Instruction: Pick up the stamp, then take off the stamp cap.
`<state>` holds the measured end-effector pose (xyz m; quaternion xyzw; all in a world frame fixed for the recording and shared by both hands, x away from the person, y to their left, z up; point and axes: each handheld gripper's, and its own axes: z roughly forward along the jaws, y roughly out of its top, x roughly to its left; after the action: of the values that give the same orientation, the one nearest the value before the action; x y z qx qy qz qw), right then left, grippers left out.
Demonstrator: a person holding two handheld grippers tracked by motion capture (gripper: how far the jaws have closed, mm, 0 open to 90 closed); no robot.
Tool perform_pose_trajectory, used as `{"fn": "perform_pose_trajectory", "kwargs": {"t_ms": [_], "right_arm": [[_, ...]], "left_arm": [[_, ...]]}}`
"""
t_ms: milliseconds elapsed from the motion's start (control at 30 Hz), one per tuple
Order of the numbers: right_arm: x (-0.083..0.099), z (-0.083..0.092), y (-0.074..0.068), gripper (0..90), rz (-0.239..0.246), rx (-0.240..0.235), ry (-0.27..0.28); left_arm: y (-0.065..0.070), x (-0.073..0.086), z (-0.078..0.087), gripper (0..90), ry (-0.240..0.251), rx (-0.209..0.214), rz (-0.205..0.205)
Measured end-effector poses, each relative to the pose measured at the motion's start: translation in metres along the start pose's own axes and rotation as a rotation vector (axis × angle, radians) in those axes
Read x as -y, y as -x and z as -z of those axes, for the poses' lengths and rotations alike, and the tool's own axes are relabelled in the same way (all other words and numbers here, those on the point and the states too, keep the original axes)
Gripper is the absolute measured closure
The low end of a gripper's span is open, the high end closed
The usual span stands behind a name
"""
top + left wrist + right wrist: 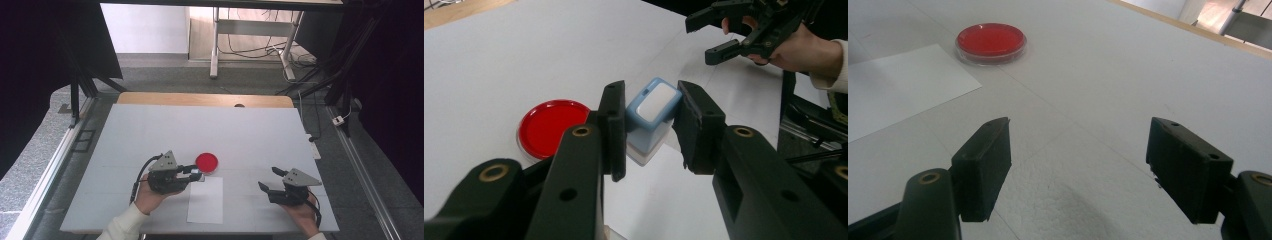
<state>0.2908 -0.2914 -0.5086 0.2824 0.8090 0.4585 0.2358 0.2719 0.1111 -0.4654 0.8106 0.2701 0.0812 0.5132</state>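
Black jaws of my left gripper (650,127) sit closed on a light blue stamp (651,117), pinching its sides; the stamp hangs tilted, its pale top facing the camera. Just beside the stamp, the red ink pad (552,127) lies on the white table (150,130), and the stamp hovers over the near corner of a white paper sheet (206,200) that lies next to the pad. I cannot make out the stamp's underside, and my left jaw cuts off part of the pad. Well apart from the pad, my right gripper (1078,165) is spread wide, holding nothing, above bare table.
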Motion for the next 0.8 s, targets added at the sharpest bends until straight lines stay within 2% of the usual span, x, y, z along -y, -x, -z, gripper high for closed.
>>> {"fn": "perform_pose_trajectory", "kwargs": {"t_ms": [333, 800], "right_arm": [[0.0000, 0.0007, -0.0002, 25.3, 0.005, -0.002, 0.007], [-0.0028, 0.0005, -0.0039, 25.0, 0.001, 0.011, 0.013]], "left_arm": [[0.0035, -0.0035, -0.0105, 66.4, -0.002, -0.021, -0.003], [-0.0013, -0.0043, -0.0107, 66.4, 0.017, -0.018, 0.017]]}}
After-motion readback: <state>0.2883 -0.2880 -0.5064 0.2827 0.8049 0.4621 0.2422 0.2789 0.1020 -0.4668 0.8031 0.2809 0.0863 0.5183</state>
